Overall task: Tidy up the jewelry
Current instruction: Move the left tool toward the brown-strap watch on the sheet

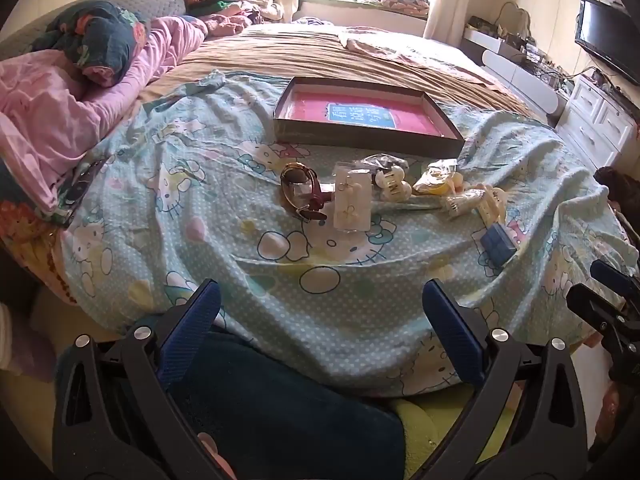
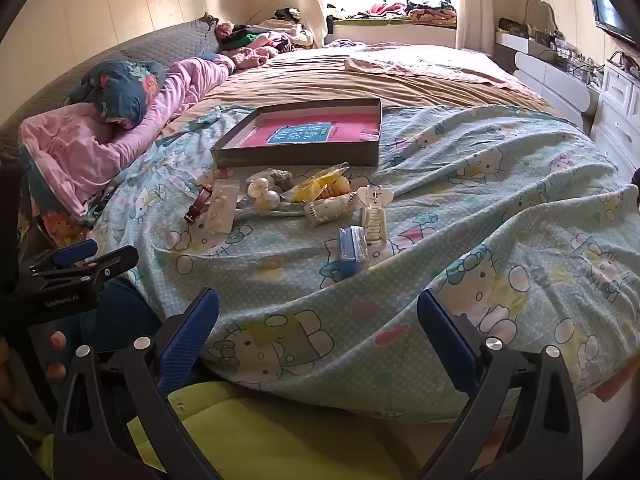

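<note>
A shallow box [image 1: 412,145] [image 2: 296,157] with a pink and blue bottom lies on the cartoon-print blanket. In front of it is a scatter of jewelry and hair things: a watch with a dark red strap [image 1: 301,192] [image 2: 199,205], an earring card [image 1: 352,200] [image 2: 222,209], white hair claws [image 1: 394,186] [image 2: 374,212], a yellow bagged item [image 1: 436,180] [image 2: 324,186], pearl beads [image 2: 264,196] and a small blue box [image 1: 498,242] [image 2: 351,254]. My left gripper [image 1: 322,308] and right gripper [image 2: 318,316] both stand open at the near bed edge, well short of the items, with nothing between their fingers.
Pink bedding and a dark floral pillow [image 1: 104,44] [image 2: 124,88] are piled along the left of the bed. White drawers [image 1: 596,120] and a TV [image 1: 608,40] stand to the right. A person's legs in dark blue and yellow-green cloth [image 2: 256,432] show below the grippers.
</note>
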`<state>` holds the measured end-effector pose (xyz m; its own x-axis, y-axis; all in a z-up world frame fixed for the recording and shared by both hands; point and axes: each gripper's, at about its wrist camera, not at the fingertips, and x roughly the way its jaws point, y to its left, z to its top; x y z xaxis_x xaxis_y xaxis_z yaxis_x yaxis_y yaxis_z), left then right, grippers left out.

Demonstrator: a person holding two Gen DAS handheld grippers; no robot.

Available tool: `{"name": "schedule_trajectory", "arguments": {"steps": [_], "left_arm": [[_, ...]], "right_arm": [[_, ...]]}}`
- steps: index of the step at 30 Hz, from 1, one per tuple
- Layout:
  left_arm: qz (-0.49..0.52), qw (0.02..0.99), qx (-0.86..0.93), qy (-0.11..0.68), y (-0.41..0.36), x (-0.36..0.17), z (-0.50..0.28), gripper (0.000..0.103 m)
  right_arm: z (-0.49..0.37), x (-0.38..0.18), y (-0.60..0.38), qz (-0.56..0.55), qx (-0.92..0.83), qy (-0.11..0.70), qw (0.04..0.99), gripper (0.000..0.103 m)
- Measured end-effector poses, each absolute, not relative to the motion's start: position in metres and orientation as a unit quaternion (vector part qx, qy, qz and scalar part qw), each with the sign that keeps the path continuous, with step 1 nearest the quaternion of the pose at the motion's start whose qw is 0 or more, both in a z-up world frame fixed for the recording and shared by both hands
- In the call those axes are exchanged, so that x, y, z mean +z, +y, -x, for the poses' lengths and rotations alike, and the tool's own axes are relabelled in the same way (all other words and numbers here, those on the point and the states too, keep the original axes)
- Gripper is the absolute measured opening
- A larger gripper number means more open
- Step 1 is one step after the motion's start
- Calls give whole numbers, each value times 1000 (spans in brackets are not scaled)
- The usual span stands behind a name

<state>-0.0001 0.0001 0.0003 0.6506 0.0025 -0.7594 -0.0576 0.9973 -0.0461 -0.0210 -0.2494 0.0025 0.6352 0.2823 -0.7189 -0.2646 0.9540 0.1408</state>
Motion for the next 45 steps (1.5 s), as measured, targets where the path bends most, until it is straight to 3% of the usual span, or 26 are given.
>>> {"name": "schedule_trajectory", "arguments": {"steps": [45], "left_arm": [[36,908,14,418,-3,4,0,95]], "right_arm": [[26,5,-243,-8,157,392,907,99]]}}
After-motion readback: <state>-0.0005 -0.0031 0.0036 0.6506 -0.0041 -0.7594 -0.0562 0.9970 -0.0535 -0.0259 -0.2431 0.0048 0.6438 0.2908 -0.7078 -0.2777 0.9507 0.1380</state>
